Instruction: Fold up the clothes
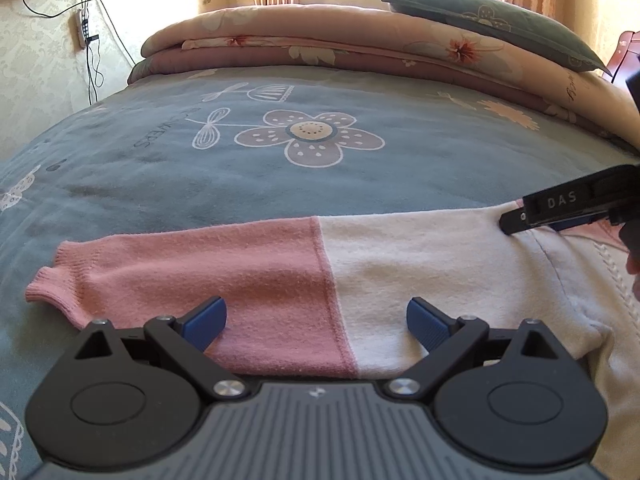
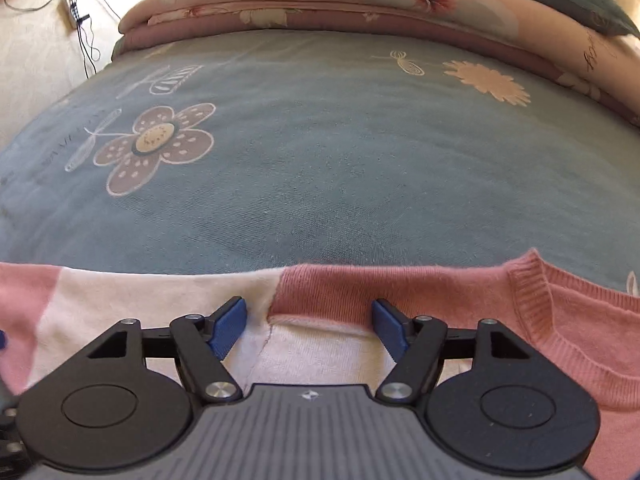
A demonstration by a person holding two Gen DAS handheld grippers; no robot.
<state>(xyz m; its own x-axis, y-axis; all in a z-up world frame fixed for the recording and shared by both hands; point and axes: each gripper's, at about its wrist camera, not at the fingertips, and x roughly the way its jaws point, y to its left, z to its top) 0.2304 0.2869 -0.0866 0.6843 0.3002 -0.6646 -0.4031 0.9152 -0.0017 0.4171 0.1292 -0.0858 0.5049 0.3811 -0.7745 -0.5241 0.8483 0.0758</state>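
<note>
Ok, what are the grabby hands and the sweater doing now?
Left gripper open over sleeve. Right gripper open at shoulder. Sweater flat, unfolded. Nothing blocking.

1. Sweater [image 1: 248, 264]: soft knit cloth, fuzzy matt nap, ribbed at cuff and collar.
2. Bedspread [image 1: 160, 168]: matt woven cloth, short brushed pile, flat printed flowers.
3. Left gripper [image 1: 316, 322]: matt black plastic arms, ribbed grey housing, shiny metal pivot screws.
4. Finger pads [image 2: 228, 326]: blue, ridged, rubbery-looking matt.
5. Folded quilt [image 1: 320, 40]: smooth printed cloth.
</note>
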